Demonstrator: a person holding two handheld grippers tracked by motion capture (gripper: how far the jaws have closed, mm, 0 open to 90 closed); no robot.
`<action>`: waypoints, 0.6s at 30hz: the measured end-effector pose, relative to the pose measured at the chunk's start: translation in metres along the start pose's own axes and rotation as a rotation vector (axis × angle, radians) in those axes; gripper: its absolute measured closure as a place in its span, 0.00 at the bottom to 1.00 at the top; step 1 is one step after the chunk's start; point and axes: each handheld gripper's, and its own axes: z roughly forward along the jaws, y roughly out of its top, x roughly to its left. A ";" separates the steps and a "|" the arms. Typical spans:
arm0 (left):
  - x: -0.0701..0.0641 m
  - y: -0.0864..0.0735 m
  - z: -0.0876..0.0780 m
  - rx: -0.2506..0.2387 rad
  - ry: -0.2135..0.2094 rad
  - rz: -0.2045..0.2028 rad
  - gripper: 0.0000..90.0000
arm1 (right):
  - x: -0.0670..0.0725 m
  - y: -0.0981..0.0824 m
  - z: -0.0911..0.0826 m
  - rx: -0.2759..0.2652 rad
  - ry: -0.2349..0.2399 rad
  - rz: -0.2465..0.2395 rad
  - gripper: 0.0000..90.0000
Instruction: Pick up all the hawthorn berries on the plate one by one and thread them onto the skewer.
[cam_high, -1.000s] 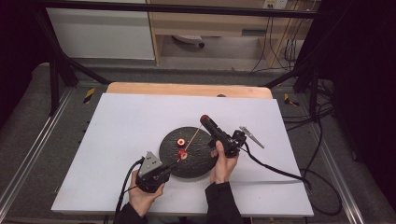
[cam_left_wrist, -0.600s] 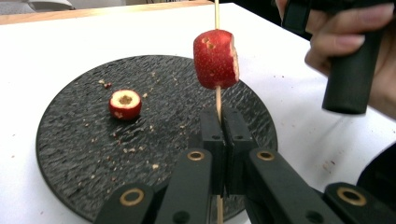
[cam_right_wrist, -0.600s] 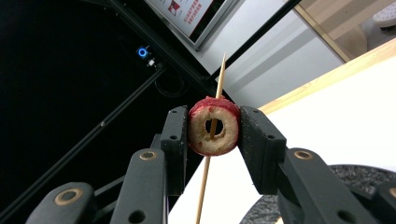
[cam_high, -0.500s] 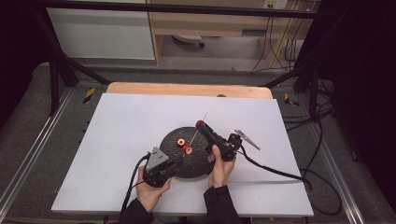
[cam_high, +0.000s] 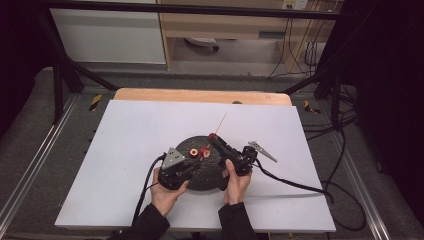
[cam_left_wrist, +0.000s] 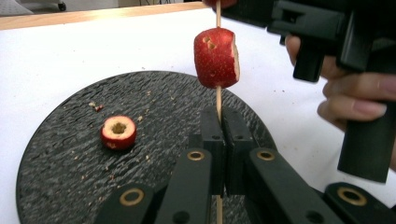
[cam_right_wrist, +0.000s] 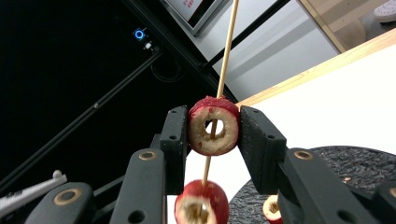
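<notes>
My left gripper (cam_left_wrist: 218, 140) clenches the thin wooden skewer (cam_left_wrist: 218, 100) above the round black slate plate (cam_high: 210, 175). My right gripper (cam_right_wrist: 213, 128) grasps a cored red fruit ring (cam_right_wrist: 214, 125) on it. Risk: sideways push snaps the skewer or splits the ring.

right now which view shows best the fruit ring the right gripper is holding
The right gripper view: the fruit ring sits close up between its jaws, hollow centre facing the camera, with the skewer through it. The high view shows it as a tiny red spot. In the left gripper view, just a red sliver shows at the top edge.
</notes>
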 end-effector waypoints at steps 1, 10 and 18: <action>0.001 0.000 0.001 0.001 -0.004 -0.003 0.98 | 0.000 -0.001 0.000 0.002 -0.004 -0.007 0.71; 0.007 -0.001 0.002 0.012 -0.036 -0.019 0.98 | -0.001 -0.003 0.000 0.036 -0.014 -0.034 0.69; 0.021 -0.008 -0.018 0.032 -0.043 -0.002 0.98 | 0.000 0.006 -0.005 0.110 -0.050 -0.156 0.39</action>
